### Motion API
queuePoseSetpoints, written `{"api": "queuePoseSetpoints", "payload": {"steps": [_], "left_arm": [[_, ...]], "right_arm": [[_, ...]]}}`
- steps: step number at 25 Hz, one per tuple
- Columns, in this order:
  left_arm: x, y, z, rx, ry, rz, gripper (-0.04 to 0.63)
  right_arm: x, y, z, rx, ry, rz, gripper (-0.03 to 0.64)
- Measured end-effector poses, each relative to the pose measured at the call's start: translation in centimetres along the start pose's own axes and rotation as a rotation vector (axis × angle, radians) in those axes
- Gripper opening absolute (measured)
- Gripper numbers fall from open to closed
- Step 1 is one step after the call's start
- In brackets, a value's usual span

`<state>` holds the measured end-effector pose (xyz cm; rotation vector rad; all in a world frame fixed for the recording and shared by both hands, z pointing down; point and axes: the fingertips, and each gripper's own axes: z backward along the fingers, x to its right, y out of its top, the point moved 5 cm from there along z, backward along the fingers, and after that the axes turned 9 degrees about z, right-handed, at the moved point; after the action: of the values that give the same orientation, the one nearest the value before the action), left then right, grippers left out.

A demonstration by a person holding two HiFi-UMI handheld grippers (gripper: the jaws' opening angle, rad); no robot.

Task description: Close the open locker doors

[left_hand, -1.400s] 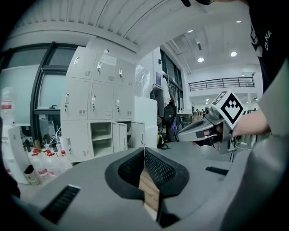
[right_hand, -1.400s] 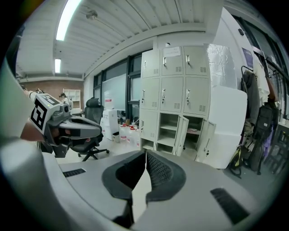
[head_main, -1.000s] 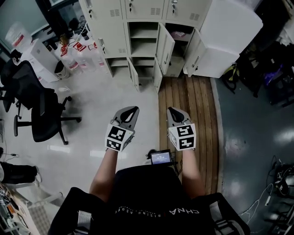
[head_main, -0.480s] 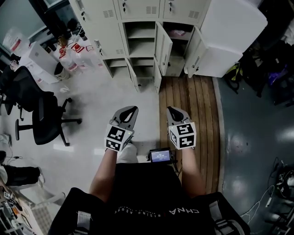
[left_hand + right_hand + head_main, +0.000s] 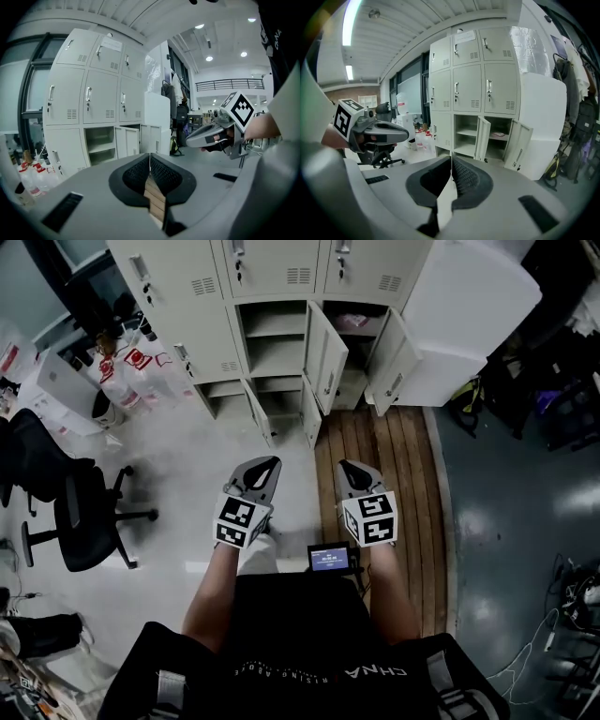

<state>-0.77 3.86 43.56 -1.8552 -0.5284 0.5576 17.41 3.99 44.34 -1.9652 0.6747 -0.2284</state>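
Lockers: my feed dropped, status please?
Left claw, right claw shut, empty. Locker doors open, well ahead, untouched. Chair off left, not in path.

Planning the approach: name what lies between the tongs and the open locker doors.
Head view: only bare floor reaches the open locker doors: pale before the left tongs, wooden boards before the right tongs.

The lockers (image 5: 272, 273) are off-white, the planks (image 5: 394, 465) brown (chair (image 5: 80, 512) black).

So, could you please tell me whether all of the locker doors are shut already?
No, the head view shows a middle locker door and a right-hand door standing swung open.
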Motion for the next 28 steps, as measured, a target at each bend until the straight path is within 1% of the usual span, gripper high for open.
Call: {"api": "queuePoseSetpoints", "payload": {"steps": [4, 11, 17, 19, 23, 28], "left_arm": [[-3.8, 1.8, -2.0, -0.012, -0.040, -0.059, 0.021], [-11.1, 3.9, -3.5, -0.006, -0.078, -0.062, 0.021], [-16.1, 5.2, -4.1, -0.007, -0.104, -0.068, 0.021], [-17.3, 5.3, -4.1, -0.009, -0.108, -0.064, 0.021], [-19.6, 4.6, -4.4, -0.018, -0.102, -0.032, 0.021], [-20.6, 3.8, -5.6, -0.028, -0.094, -0.007, 0.021]], "right_arm": [[0.7, 3.0, -3.6, -0.002, -0.037, -0.013, 0.032], [-0.3, 6.9, -9.1, -0.019, -0.075, -0.005, 0.032], [-1.1, 9.9, -12.8, -0.021, -0.110, -0.017, 0.032], [-1.5, 10.5, -13.9, -0.024, -0.112, -0.021, 0.032], [-2.2, 10.8, -15.6, -0.046, -0.105, -0.020, 0.032], [-1.3, 10.6, -17.2, -0.068, -0.095, -0.021, 0.032]]}}
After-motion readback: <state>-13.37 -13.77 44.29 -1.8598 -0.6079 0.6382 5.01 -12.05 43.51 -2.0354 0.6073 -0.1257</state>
